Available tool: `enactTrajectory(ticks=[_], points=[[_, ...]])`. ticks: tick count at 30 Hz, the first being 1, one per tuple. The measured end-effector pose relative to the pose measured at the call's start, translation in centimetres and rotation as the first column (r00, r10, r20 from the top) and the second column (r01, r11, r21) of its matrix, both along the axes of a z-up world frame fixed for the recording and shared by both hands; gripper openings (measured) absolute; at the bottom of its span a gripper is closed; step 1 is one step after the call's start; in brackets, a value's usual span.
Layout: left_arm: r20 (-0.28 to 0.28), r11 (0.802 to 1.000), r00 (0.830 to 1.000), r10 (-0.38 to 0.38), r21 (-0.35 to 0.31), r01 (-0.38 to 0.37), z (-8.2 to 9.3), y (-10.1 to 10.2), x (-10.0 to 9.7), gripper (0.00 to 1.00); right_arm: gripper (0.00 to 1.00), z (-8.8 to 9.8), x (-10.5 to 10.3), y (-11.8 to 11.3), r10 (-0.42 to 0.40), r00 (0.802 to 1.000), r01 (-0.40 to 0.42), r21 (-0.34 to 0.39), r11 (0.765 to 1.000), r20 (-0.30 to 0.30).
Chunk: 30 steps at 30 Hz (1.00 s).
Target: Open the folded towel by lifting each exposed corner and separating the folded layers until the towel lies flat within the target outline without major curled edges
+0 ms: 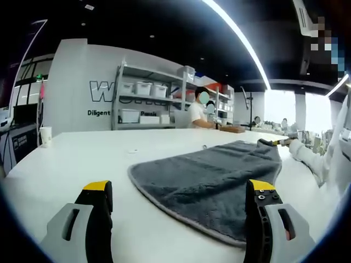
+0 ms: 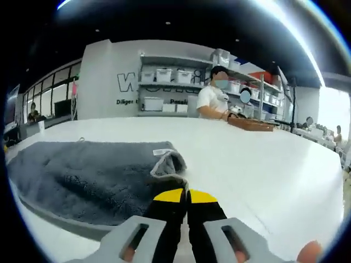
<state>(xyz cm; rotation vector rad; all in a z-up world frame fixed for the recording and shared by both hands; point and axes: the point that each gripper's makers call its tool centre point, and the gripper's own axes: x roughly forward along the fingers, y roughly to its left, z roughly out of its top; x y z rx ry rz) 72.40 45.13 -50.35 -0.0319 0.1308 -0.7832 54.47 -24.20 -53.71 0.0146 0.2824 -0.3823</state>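
right gripper view: right gripper [image 2: 186,196] pinches towel [image 2: 93,178] edge on table [image 2: 263,159].

Illumination: bright and even in both views. The main source is a long ceiling light strip [image 1: 241,41], overexposed to pure white against a dark ceiling; it also flares along the upper right of the right gripper view. Secondary daylight enters through windows [image 1: 307,112] at far right, blown out with no detail. The white table [image 1: 71,164] reflects strongly, near clipping, with mild glare. Shadows are soft and faint; a narrow one lies under the grey towel [image 2: 93,178] edge. Fisheye distortion bends straight lines markedly toward the edges. Focus is acceptable centrally; the distant shelving [image 2: 170,90] is slightly soft.
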Motion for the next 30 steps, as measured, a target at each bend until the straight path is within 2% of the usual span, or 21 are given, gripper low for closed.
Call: enactTrajectory(ticks=[5, 11, 25, 30], points=[[0.001, 1.000, 1.000, 0.001, 0.001, -0.001, 0.0, 0.0, 0.0, 1.00, 0.00, -0.3, -2.0, 0.0, -0.034, 0.999, 0.033, 0.031, 0.999, 0.018], [0.000, 1.000, 1.000, 0.002, 0.003, -0.002, -0.1, 0.0, 0.0, 1.00, 0.00, -0.5, -2.4, -0.2, -0.049, 0.999, 0.048, 0.032, 0.998, 0.007], [0.002, 1.000, 1.000, 0.012, -0.005, -0.012, 0.0, 0.3, 0.1, 1.00, 0.00, -1.7, -4.1, -0.6, -0.109, 0.994, 0.108, 0.111, 0.988, 0.000], [0.002, 1.000, 1.000, 0.011, -0.005, -0.011, 0.1, 0.3, 0.1, 1.00, 0.00, -1.6, -4.3, -0.5, -0.107, 0.994, 0.107, 0.085, 0.991, -0.007]])
